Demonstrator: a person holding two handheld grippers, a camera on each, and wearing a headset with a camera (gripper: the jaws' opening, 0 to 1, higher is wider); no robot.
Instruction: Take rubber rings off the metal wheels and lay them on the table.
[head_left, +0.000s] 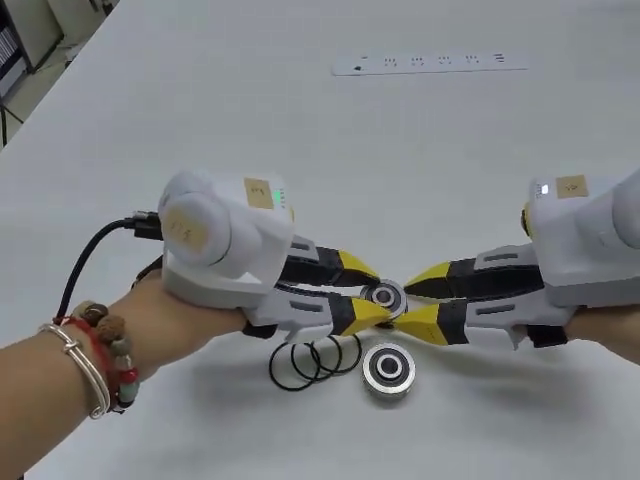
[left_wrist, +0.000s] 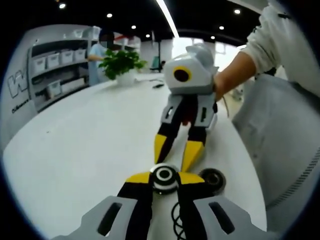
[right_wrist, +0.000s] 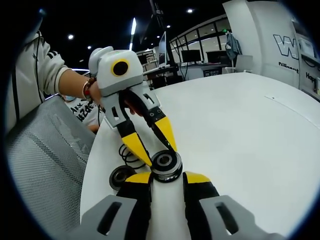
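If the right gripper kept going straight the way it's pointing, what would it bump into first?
The right gripper would probably first meet the small round metal wheel with a black rubber ring, at its tips; just behind, the yellow-tipped left gripper.

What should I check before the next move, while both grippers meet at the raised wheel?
1. Raised wheel sits between the left gripper jaws: ok.
2. Right gripper has a hold on that wheel: cannot tell.
3. Loose rings lie on the table: ok.
4. Second wheel lies flat on the table: ok.
5. Bare table near the rings for the next one: ok.
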